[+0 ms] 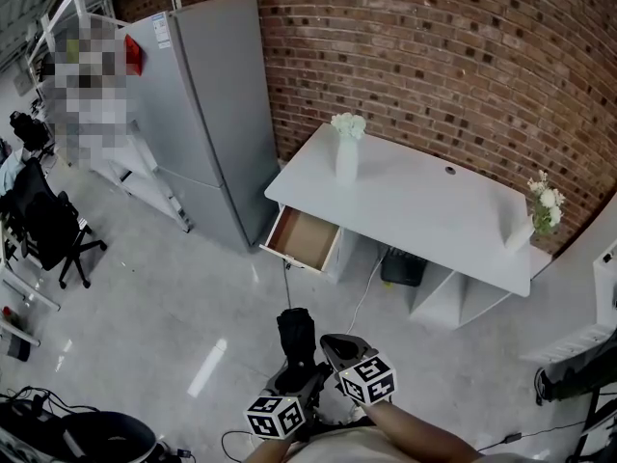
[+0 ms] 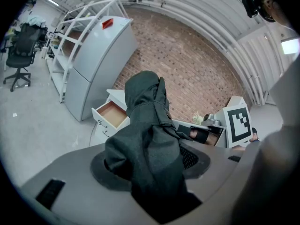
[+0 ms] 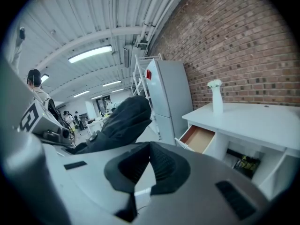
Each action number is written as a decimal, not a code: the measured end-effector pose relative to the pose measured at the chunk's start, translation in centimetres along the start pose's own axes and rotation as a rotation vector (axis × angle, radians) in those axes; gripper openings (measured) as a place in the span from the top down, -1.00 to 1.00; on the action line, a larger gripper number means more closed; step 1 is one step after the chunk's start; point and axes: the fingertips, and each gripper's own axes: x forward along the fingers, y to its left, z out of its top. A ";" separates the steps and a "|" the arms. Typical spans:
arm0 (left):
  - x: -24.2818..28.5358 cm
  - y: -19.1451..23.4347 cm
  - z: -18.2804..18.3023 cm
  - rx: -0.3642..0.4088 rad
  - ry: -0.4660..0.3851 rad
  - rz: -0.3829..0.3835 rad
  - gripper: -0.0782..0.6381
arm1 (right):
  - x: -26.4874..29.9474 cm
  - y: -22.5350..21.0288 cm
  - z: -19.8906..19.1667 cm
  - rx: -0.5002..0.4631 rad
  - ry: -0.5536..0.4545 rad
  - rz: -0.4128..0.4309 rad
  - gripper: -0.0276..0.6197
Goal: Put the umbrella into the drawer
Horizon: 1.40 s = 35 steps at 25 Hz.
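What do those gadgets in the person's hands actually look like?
The left gripper and right gripper have smooth grey bodies with dark ribbed pads. Each carries a white cube printed with black square markers. The person wears a pale top.

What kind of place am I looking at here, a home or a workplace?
Probably a lab or workshop dressed as a room: a white desk and fridge against a brick wall, with an office chair and shelving beyond.
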 end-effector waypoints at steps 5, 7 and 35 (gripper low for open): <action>-0.6 0.3 0.0 -0.006 -0.001 -0.004 0.07 | 0.2 0.7 -0.1 0.000 0.007 -0.002 0.86; -0.8 0.6 0.0 -0.005 -0.001 -0.007 0.07 | 0.3 0.9 -0.2 0.003 0.008 -0.003 0.86; -3.3 4.2 -0.7 -0.057 0.004 -0.064 0.07 | 3.2 4.9 -2.2 -0.004 0.068 -0.017 0.86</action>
